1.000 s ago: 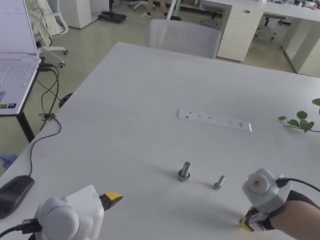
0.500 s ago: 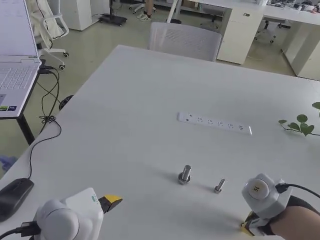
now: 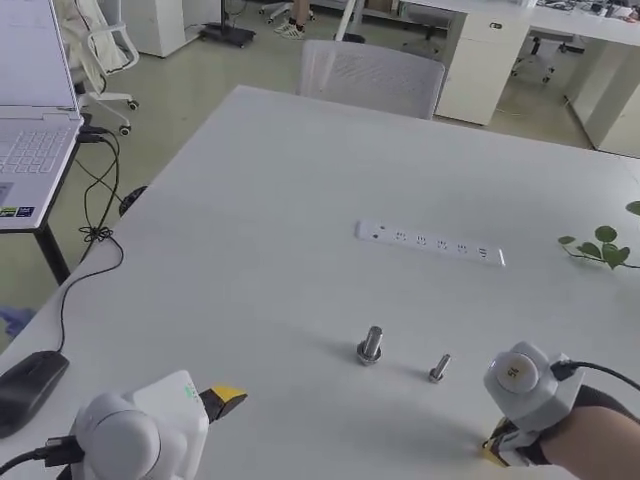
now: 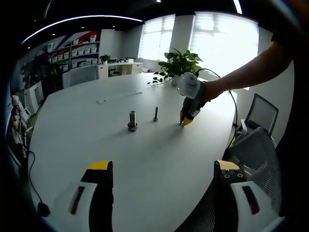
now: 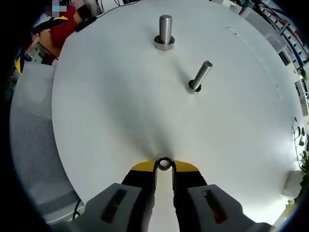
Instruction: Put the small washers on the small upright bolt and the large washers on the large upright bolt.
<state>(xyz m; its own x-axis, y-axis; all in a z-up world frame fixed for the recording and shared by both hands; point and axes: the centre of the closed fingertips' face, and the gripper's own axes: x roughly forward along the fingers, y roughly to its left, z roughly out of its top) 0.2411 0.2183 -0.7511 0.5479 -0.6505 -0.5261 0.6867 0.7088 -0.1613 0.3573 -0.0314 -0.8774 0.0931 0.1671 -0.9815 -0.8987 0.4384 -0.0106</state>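
Note:
Two bolts stand upright on the white table (image 3: 250,250): the large bolt (image 3: 371,344) (image 5: 165,31) (image 4: 132,120) and, to its right, the thinner small bolt (image 3: 439,367) (image 5: 200,77) (image 4: 156,113). My right gripper (image 5: 164,165) (image 3: 495,447) (image 4: 186,120) points tips-down at the table near the front edge, right of the small bolt. Its yellow-tipped jaws are shut on a small washer (image 5: 164,164) that rests at the table surface. My left gripper (image 4: 164,166) (image 3: 225,400) hovers at the front left, open, nothing between its jaws.
A white power strip (image 3: 428,242) lies beyond the bolts. A plant sprig (image 3: 603,243) sits at the right edge. A laptop (image 3: 30,150) on a side desk, a black mouse (image 3: 28,388) with its cable, and a chair (image 3: 370,75) surround the table.
The head camera shifted slightly. Both grippers and both bolts hold their places.

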